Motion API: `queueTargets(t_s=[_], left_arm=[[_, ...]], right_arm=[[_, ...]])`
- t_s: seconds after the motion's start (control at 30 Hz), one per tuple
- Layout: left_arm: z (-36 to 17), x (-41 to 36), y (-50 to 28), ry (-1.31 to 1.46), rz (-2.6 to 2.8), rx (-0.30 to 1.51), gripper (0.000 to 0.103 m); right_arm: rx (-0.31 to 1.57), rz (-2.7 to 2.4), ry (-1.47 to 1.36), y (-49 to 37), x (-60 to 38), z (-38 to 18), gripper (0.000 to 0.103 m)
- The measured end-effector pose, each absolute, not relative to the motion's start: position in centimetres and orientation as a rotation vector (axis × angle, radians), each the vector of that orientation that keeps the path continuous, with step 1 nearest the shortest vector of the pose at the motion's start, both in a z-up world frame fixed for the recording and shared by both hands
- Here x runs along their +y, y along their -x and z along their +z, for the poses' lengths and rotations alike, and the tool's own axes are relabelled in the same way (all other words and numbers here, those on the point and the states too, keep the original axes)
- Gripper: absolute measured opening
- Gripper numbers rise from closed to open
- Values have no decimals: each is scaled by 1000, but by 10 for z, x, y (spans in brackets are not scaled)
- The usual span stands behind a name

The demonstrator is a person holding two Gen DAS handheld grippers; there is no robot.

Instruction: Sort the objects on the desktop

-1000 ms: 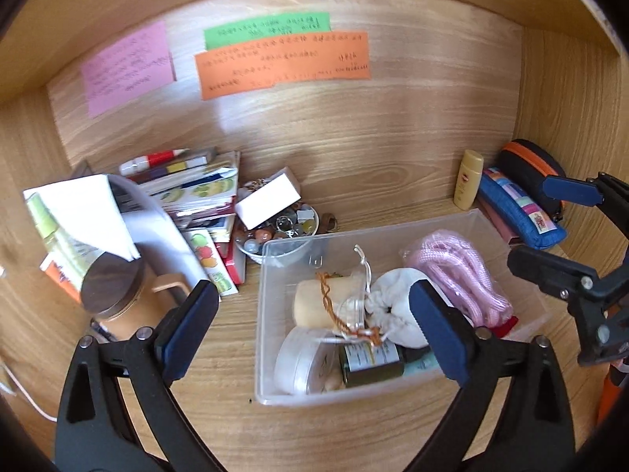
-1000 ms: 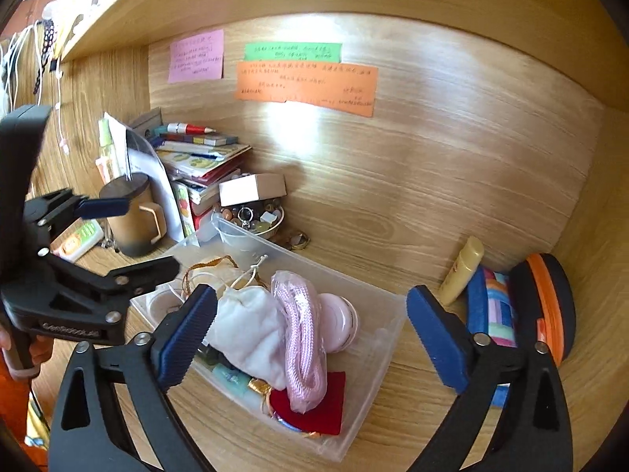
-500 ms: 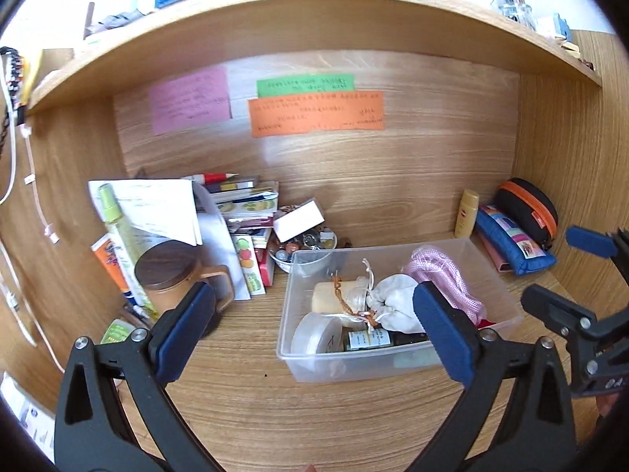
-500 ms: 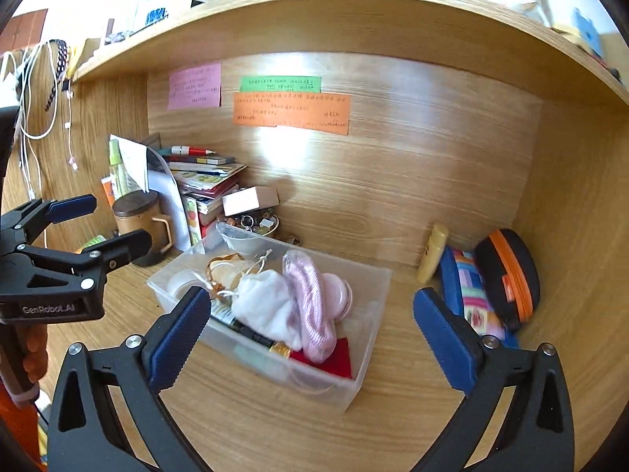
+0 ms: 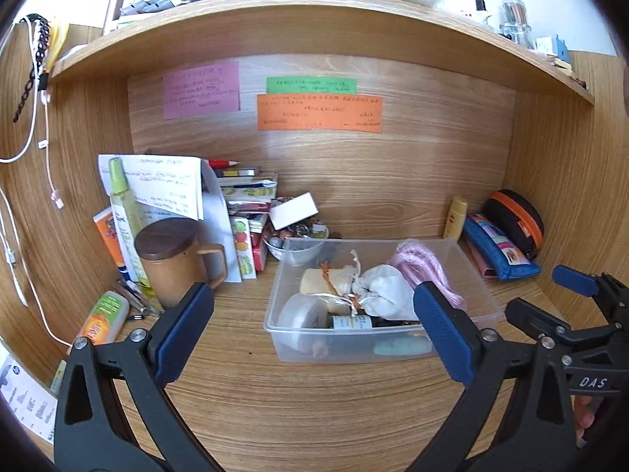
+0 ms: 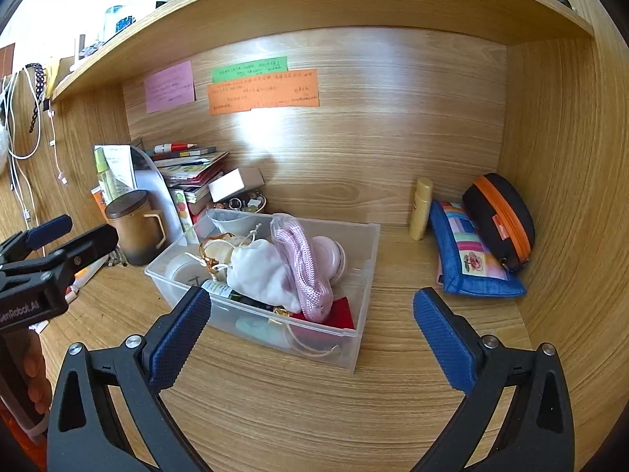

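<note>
Both the left gripper [image 5: 312,322] and the right gripper [image 6: 312,324] hold their jaws spread and empty, one clear plastic box [image 6: 367,251] and three paper notes ahead of them.

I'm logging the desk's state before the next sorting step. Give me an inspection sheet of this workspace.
Surface: wooden desk, bare in front.
Job's things: clear bin holding white pouch, pink rope, jars.
Clutter: lidded mug, book stack, trinket bowl, yellow bottle, blue pouch, black case.
Grippers: left gripper, right gripper, both open, empty.
Cables: white cords hanging left.
Surroundings: sticky notes, crowded shelf.
</note>
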State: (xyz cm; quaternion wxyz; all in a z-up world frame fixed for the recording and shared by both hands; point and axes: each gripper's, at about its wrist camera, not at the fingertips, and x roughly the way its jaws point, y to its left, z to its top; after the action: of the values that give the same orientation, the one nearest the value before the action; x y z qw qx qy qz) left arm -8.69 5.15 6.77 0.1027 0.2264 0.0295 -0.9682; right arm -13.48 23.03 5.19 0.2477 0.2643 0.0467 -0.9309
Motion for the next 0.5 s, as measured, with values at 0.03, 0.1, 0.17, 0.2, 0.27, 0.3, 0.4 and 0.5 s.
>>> queueTargets(t_s=[0.03,0.1,0.17,0.2,0.27,0.3,0.4,0.5], left_arm=[[66,54,88,-676,-2861,76,103],[62,57,90,-693,-2866,65,103],[58,60,93,-710,-2880,61,103],[56,61,94,-715,-2883,58,103],[54,64,96,-715,-2885,51,103],[54,65,97,-719,-2890,45,103],[53,69,97,-705,-2898,22,103],[53,71,97,-700,-2904,9,103]], right_arm=[[126,-2538,-724,135,230,51,103],[128,-2542,-730,136,230,50,103],[136,-2548,-733,137,230,49,103],[142,-2550,-736,138,229,48,103],[154,-2552,-741,140,227,47,103],[156,-2550,-741,140,226,47,103],[161,-2542,-740,141,224,46,103],[164,-2540,-748,144,223,45,103]])
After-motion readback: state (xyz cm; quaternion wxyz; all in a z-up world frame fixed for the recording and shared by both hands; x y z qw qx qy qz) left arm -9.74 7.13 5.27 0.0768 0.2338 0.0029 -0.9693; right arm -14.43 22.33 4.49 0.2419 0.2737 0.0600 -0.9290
